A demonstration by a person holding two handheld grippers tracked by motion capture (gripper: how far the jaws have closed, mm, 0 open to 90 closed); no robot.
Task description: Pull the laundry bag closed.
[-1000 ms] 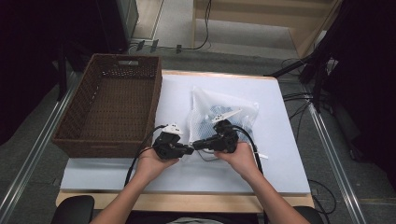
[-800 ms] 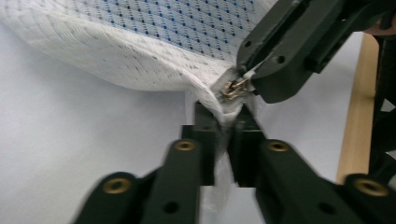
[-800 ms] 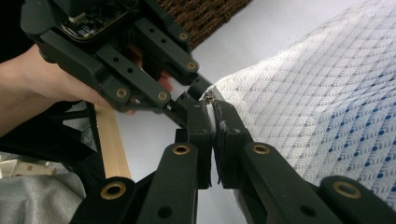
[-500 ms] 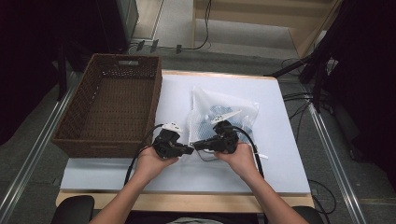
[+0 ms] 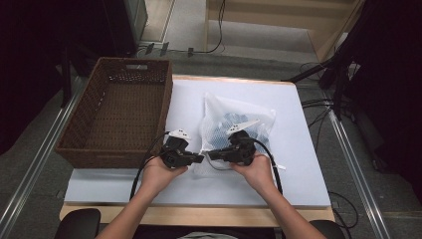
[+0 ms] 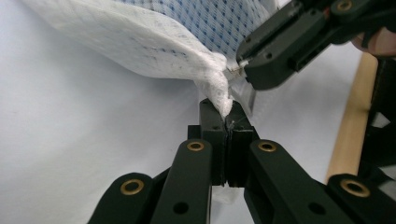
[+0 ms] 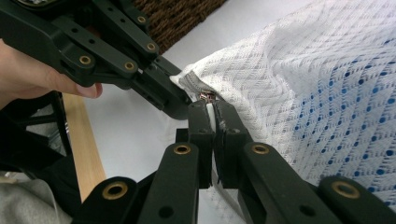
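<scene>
White mesh bag (image 5: 234, 129) lies flat on the white table (image 5: 298, 164), right of the wicker basket (image 5: 117, 117) and apart from it; blue-dotted contents show through the mesh, what exactly I cannot tell. Both grippers meet at the bag's near corner, tips almost touching each other. Left gripper (image 6: 227, 122): jaws together, clamped on a bunched nub of the bag's corner fabric, which pokes up out of the pads. Right gripper (image 7: 212, 119): jaws together as well, pinching something thin and pale at the bag's edge, right by a grey strip that looks like the zip end (image 7: 189, 84); a small metallic bit sits just above the tips, probably the zip pull, too small to be sure. In the high view the left gripper (image 5: 199, 159) comes in from the left and the right gripper (image 5: 211, 155) from the right, hands low on the table. Judgement: the work looks like opening the bag, one gripper anchoring the corner, the other taking the zip. Grasps are set; that part reads as done. Left to do: the bag appears closed along its edge, nothing taken out, basket has nothing in it that I can see. So early stage, with the pull along the zip yet to come
</scene>
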